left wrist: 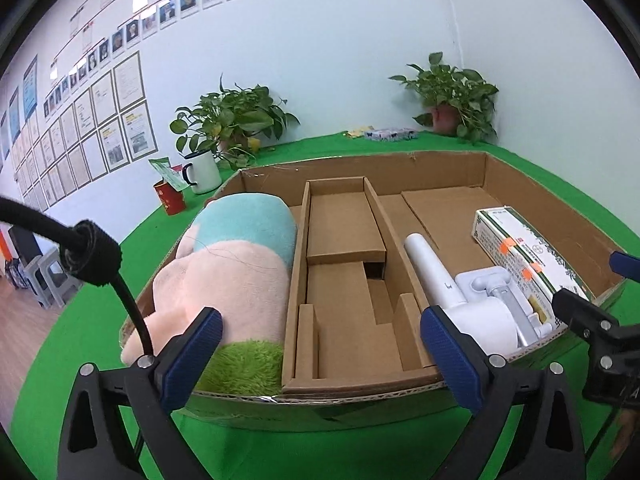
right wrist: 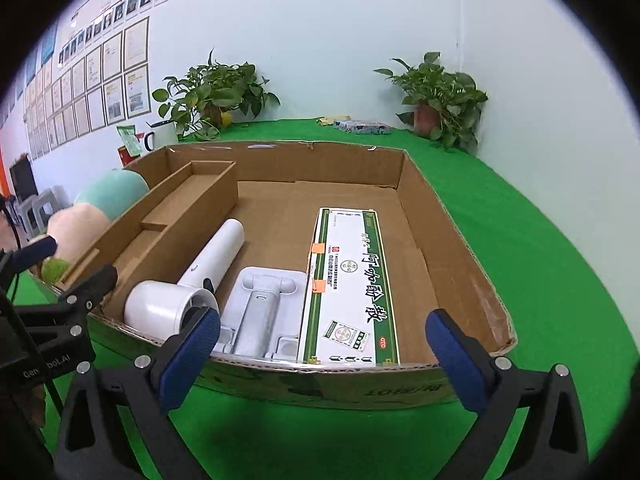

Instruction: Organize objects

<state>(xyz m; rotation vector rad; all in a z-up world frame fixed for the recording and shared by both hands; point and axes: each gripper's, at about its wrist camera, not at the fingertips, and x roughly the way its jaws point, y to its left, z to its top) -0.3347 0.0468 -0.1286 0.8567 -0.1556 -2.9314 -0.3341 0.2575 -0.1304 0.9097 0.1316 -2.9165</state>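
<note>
Two grippers, left gripper (left wrist: 322,354) and right gripper (right wrist: 322,354), hold nothing, jaws spread wide. The hair dryer (right wrist: 192,284) looks light, hard and slippery; grab its handle.

The left gripper (left wrist: 320,354) is hovering with jaws spread wide at the near edge of the cardboard box (left wrist: 400,160). Inside, a plush toy (left wrist: 236,264) is lying left of the cardboard insert (left wrist: 344,280); a white hair dryer (left wrist: 452,284) and medicine box (left wrist: 520,252) are sitting right of it.
</note>
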